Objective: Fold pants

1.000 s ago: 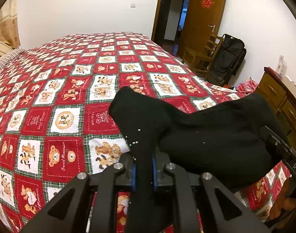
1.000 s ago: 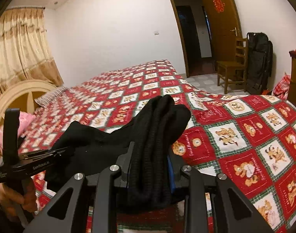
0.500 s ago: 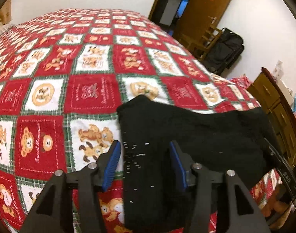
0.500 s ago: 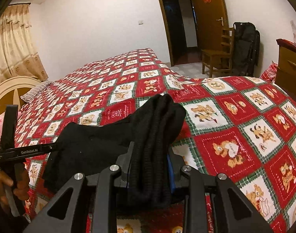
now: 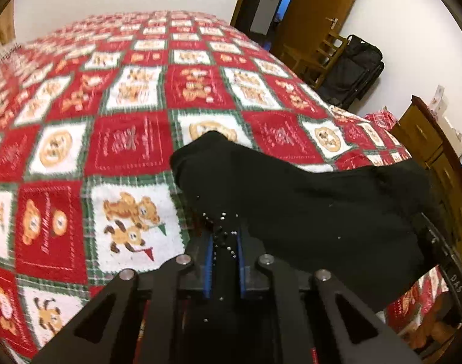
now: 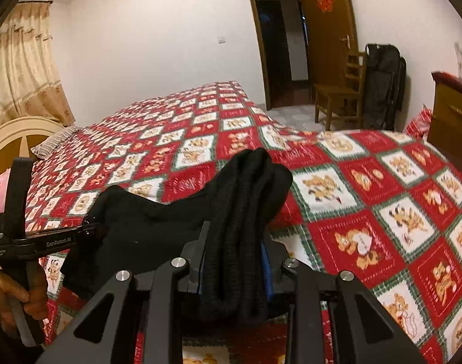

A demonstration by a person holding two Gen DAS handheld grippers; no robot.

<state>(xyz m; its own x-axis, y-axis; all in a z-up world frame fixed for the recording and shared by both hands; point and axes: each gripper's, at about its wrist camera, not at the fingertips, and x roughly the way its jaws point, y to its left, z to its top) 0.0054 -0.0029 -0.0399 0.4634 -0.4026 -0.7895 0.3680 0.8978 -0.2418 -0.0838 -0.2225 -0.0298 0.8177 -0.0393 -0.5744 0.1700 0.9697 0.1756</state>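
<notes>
- The black pants (image 5: 306, 206) hang bunched between the two tools, lifted above the bed (image 5: 124, 139), one end in each.
- The left tool (image 5: 224, 242) is clamped on a thin edge of the pants: its blue-padded fingers (image 5: 209, 261) stand nearly together with the dark cloth pinched between them. Small pale specks dot the fabric just ahead of this grip.
- From the left tool the cloth rises to a rounded hump ahead and runs off to that tool's right as a broad, slack sheet.
- The right tool (image 6: 235, 261) is closed on a thick, ribbed bundle of the pants (image 6: 246, 212), several layers stacked together; the bundle fills the gap between its blue pads and pokes out ahead of the fingertips.
- In the right wrist view the left tool (image 6: 91, 230) appears to the left, held by the person's left hand (image 6: 15, 291), its tip on the far end of the pants.
- Beneath and ahead of both tools the bed carries a red, white and green checked quilt with teddy-bear squares.
- Beyond the bed, ahead and to the right of the tools, stand a wooden chair (image 6: 340, 97), a black bag (image 6: 384, 88) against the wall and an open wooden door (image 6: 328, 30).
- A wooden dresser (image 5: 431, 151) sits at the far right.
</notes>
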